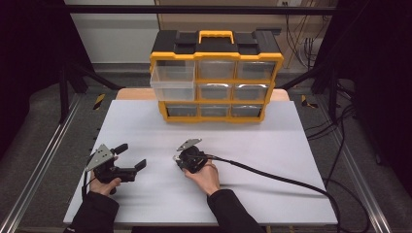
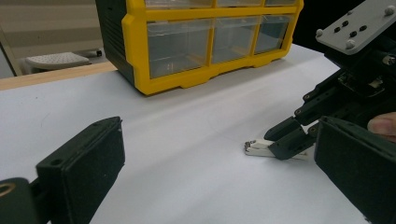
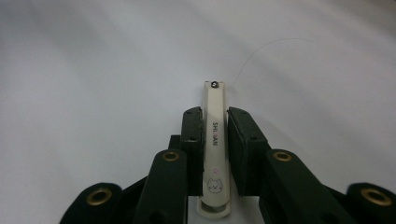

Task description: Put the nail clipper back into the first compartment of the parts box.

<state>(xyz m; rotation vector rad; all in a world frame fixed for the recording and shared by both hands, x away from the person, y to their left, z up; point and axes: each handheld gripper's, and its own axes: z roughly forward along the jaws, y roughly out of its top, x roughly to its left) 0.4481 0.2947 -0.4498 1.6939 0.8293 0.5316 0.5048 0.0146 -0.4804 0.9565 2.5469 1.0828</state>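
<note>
- White board (image 1: 272, 160) covers the table, with dark floor, metal rails and loose cables around it (a wooden edge shows behind the board).
- At the far edge of the board stands a yellow-and-black drawer cabinet (image 1: 216, 73) with clear drawers; its upper-left drawer (image 1: 172, 80) is pulled out toward the person.
- The right gripper (image 1: 179, 156) sits near the middle of the board, held in the person's right hand (image 1: 206, 177), its cable (image 1: 282, 179) trailing off to the right.
- Its jaws are clamped on a white nail clipper (image 3: 215, 140): in the right gripper view the pads press on both long sides of it, and the clipper's riveted end sticks out ahead of the fingertips.
- The clipper lies flat on the board (a small cat face is printed near its rear end); in the left gripper view it shows as a pale bar (image 2: 257, 148) at the tips of the right gripper, touching the surface.
- The left gripper (image 1: 130, 155) is at the left of the board, in the person's left hand (image 1: 104, 184), near the right gripper but apart from it.
- Its jaws are spread wide with nothing between them; in its own view bare board lies between the two black pads.
</note>
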